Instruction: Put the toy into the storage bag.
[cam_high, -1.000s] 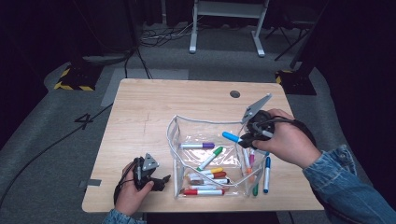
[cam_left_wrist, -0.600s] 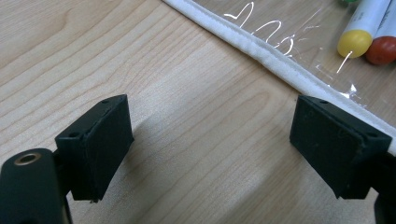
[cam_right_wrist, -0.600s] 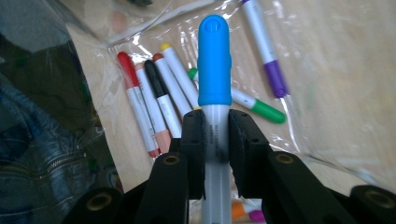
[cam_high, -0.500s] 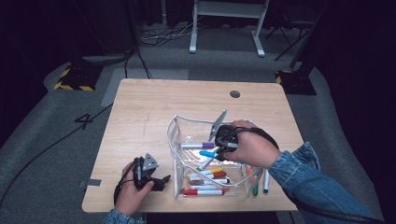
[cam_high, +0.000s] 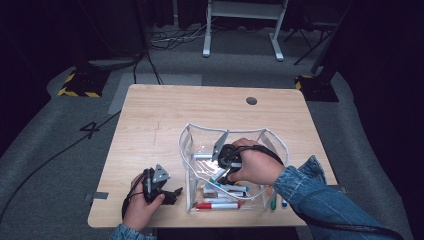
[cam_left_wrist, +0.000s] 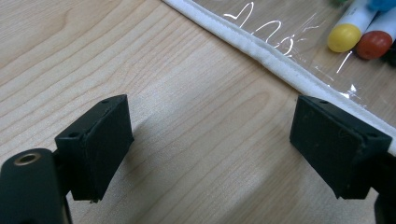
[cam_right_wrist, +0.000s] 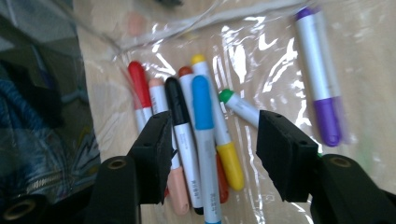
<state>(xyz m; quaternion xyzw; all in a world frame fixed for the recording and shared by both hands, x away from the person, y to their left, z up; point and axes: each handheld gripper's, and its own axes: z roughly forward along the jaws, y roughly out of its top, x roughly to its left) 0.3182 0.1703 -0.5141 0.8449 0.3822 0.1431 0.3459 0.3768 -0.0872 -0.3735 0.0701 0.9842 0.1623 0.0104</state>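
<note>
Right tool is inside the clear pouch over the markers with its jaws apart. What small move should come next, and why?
Probably lift the right tool straight up out of the clear pouch. Its jaws have just been opening, and the blue marker now lies loose between them on the pile, touching neither pad. Two markers lie on the table beside the pouch, likely the next pick.

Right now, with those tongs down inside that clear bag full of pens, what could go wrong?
1. The right tongs, just opened, hang over a tight heap with the blue marker on top; closing could pinch several pens.
2. The clear pouch is floppy, and the left tongs stand open on the table beside it, not holding it, so it might slide or sag.
</note>
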